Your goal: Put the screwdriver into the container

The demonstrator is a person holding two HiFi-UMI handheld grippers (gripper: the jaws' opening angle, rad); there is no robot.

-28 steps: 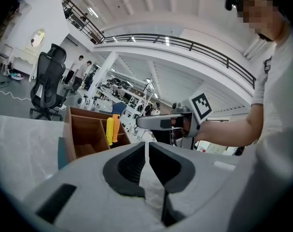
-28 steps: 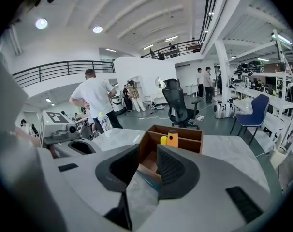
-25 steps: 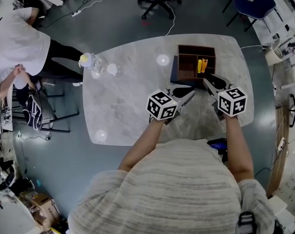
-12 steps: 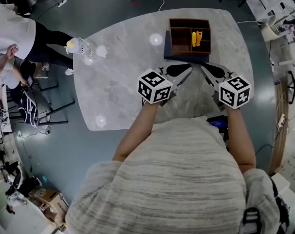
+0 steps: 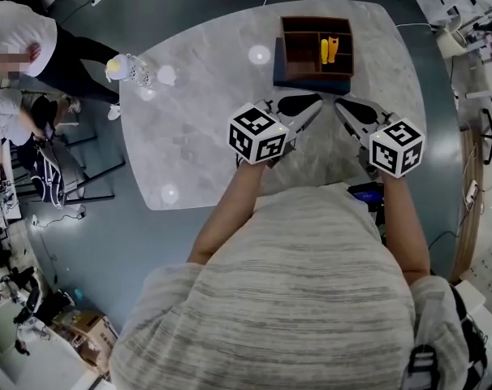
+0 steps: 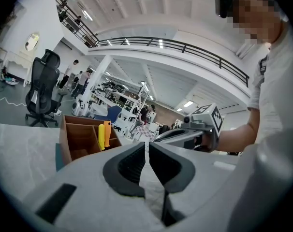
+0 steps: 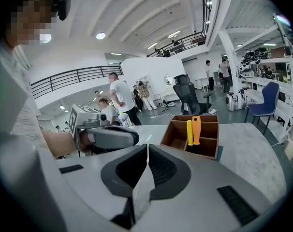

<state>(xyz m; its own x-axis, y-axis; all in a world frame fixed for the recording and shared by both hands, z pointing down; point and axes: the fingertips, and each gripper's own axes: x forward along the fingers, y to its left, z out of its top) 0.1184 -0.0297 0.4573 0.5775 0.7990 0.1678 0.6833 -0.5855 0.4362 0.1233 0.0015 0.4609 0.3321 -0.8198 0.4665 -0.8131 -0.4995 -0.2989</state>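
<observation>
At near left, the left gripper (image 5: 308, 104) has its jaws pressed together, empty. Beyond both tips, the screwdriver (image 5: 333, 48) stands orange handle up beside a yellow handle (image 5: 324, 49) in the container's (image 5: 283, 49) right part. Equally near, the right gripper (image 5: 347, 108) has just been closing, empty.

A bottle (image 5: 127, 69) with a yellow cap is sitting at the far left corner of the marble table (image 5: 205, 136). A person (image 5: 35, 27) in a white shirt is standing just beyond that corner.
</observation>
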